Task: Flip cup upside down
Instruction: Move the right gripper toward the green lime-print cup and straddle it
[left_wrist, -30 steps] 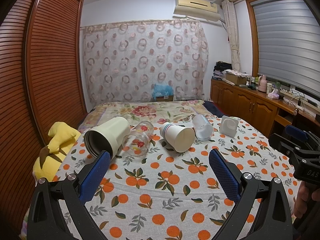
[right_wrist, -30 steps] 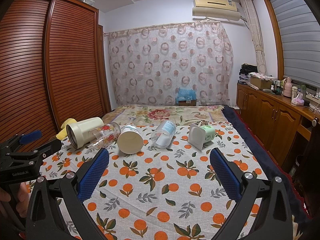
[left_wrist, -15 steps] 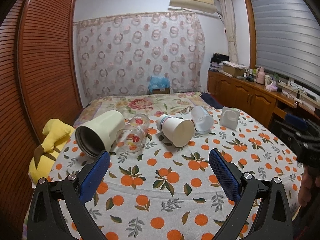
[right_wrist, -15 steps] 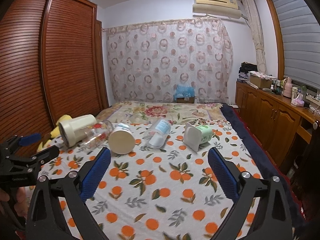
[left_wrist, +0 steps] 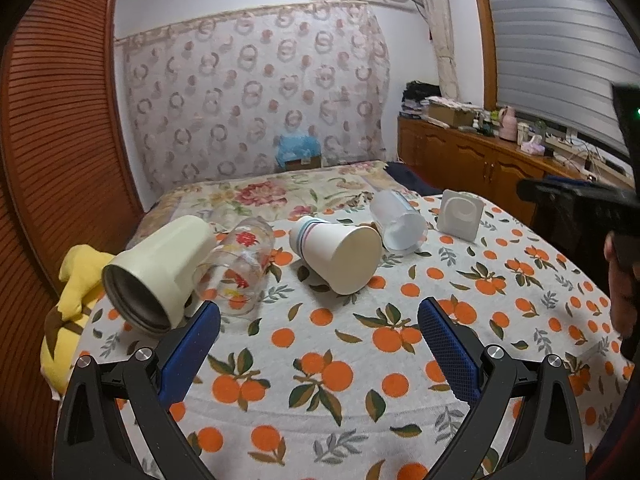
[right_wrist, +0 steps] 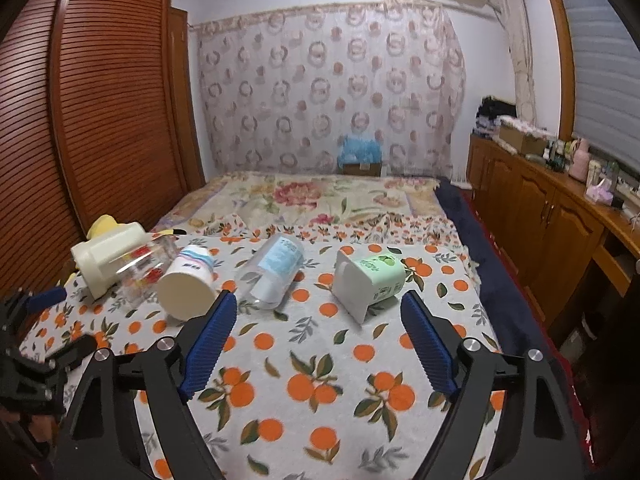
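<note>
Five cups lie on their sides in a row across the orange-print cloth (left_wrist: 320, 364) on the bed: cream tumbler (left_wrist: 158, 266), flowered glass (left_wrist: 236, 266), paper cup (left_wrist: 340, 254), clear plastic cup (left_wrist: 396, 222), green-labelled cup (right_wrist: 368, 280). Left gripper (left_wrist: 318, 336) and right gripper (right_wrist: 318, 330) hover nearby, fingers apart, holding nothing

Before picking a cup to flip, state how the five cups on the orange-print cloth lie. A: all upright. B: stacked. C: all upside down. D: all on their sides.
D: from the cream tumbler to the green-labelled white cup, every cup lies sideways.
</note>
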The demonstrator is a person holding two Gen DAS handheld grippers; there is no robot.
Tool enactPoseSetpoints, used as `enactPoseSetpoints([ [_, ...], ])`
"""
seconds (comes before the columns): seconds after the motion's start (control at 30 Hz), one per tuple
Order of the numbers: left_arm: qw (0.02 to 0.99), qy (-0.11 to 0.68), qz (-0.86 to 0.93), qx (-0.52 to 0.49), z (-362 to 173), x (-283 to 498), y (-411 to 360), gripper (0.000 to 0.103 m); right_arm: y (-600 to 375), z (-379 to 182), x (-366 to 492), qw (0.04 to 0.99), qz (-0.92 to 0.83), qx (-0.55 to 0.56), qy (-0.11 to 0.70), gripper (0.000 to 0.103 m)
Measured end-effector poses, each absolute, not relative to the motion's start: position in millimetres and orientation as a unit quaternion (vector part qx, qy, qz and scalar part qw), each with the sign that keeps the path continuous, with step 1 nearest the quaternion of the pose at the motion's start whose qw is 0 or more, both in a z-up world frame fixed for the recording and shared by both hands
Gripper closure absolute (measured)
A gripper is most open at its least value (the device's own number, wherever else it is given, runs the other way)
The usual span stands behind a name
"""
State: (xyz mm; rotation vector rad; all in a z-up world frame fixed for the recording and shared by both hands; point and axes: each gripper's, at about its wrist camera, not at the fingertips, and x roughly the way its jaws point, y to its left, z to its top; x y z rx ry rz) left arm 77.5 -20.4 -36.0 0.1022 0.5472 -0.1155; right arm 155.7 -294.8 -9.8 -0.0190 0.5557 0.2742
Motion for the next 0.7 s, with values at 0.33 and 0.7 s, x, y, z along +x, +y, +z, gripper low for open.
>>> enactPoseSetpoints([
  [0.33,0.95,0.297,-0.082,0.048,-45.9,110.9,-32.1,0.008,-306.4,-17.1,241.4,0.93,0.122,0.022,0.347,0.029],
  [0.7,0.942,0.318,-0.102,0.046,-51.3,138.4,-49.5,0.008,-318.3,-42.4,319.5,0.896,0.081,0.072,0.431,0.034],
])
